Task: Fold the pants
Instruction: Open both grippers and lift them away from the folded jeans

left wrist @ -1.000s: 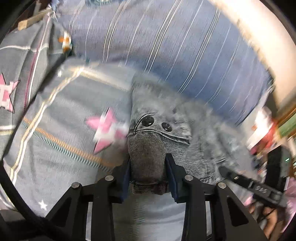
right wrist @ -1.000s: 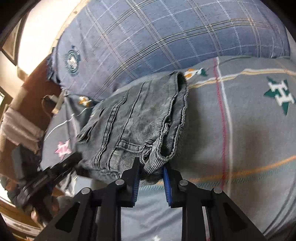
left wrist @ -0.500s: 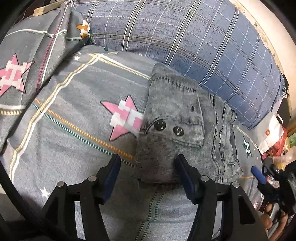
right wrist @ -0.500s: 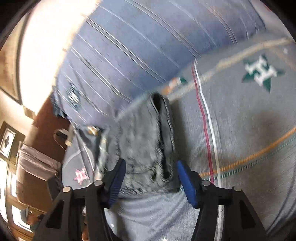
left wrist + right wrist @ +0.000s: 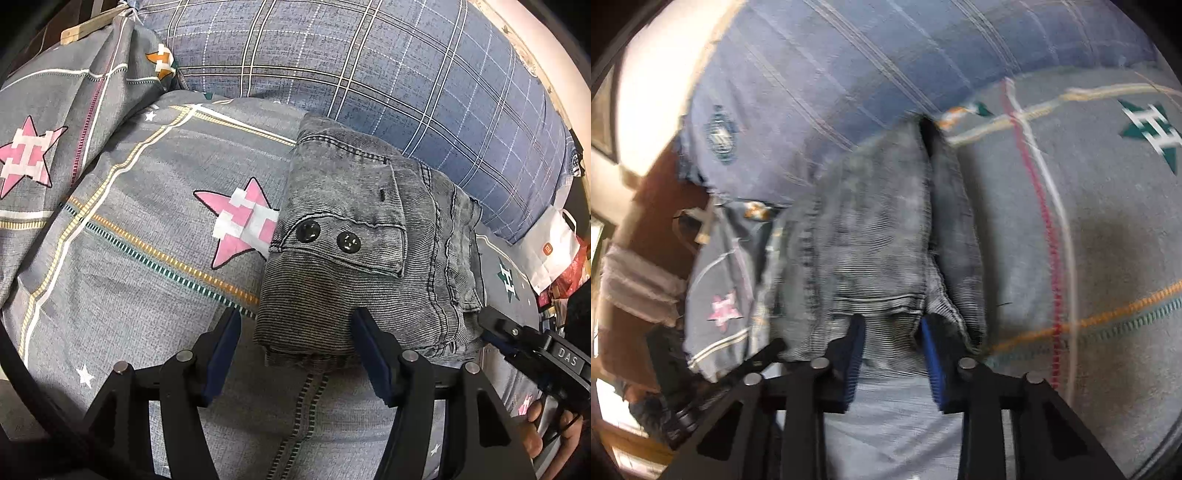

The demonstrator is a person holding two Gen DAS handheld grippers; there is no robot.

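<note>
The grey denim pants (image 5: 354,251) lie folded in a compact bundle on the grey patterned bedspread (image 5: 140,280), two black buttons facing up. My left gripper (image 5: 295,332) is open, its blue pads either side of the bundle's near edge without clamping it. In the blurred right wrist view the pants (image 5: 871,251) lie ahead. My right gripper (image 5: 893,325) has its pads around the near hem of the bundle, partly closed; whether it pinches the cloth is unclear. The right gripper also shows in the left wrist view (image 5: 524,343) at the bundle's right side.
A blue plaid pillow (image 5: 388,74) lies right behind the pants. A white shopping bag (image 5: 550,251) and clutter sit at the far right beyond the bed edge. A second patterned pillow (image 5: 48,110) is at the left. A wooden headboard (image 5: 646,229) is at the left.
Both grippers let go of the pants, which dropped folded onto the bed. The left jaws stay wide. The right jaws opened wide, then narrowed around the near hem.
</note>
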